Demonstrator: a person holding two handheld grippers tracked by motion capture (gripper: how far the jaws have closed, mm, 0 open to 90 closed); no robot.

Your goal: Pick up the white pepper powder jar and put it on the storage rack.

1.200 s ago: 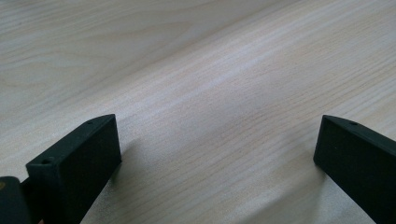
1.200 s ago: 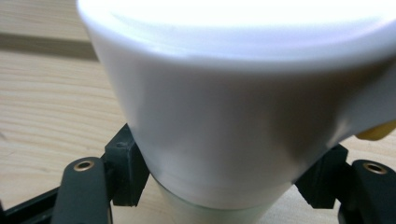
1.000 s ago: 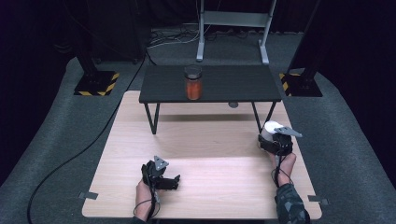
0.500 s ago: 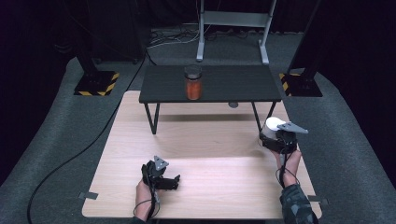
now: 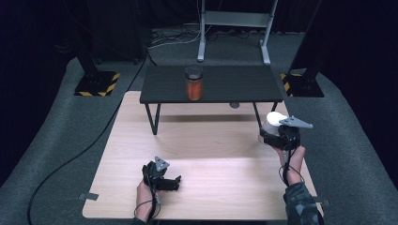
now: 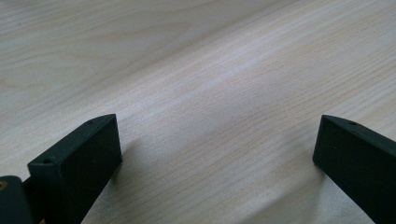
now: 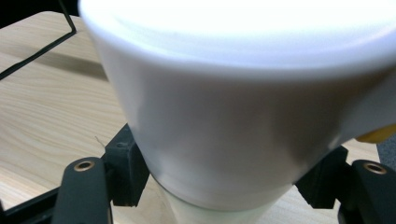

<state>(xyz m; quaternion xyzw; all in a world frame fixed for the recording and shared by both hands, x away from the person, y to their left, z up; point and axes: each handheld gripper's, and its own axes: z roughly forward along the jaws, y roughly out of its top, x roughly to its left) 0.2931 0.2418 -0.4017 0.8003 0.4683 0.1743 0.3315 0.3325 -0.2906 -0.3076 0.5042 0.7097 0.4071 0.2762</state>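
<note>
Right claw is clamped on a smooth white cup, tapered and glossy, out at three o'clock on the pale wood-grain bench. In the right gripper view the cup swells between the matte black jaws, a yellow patch at its right edge; no lettering readable. Left claw lies at seven o'clock, jaws spread wide over bare wood, nothing between them. At twelve o'clock, a clear cylindrical jar with orange contents stands on a small dark table.

dim surround — lit tabletop | white cup overexposed — blurred
</note>
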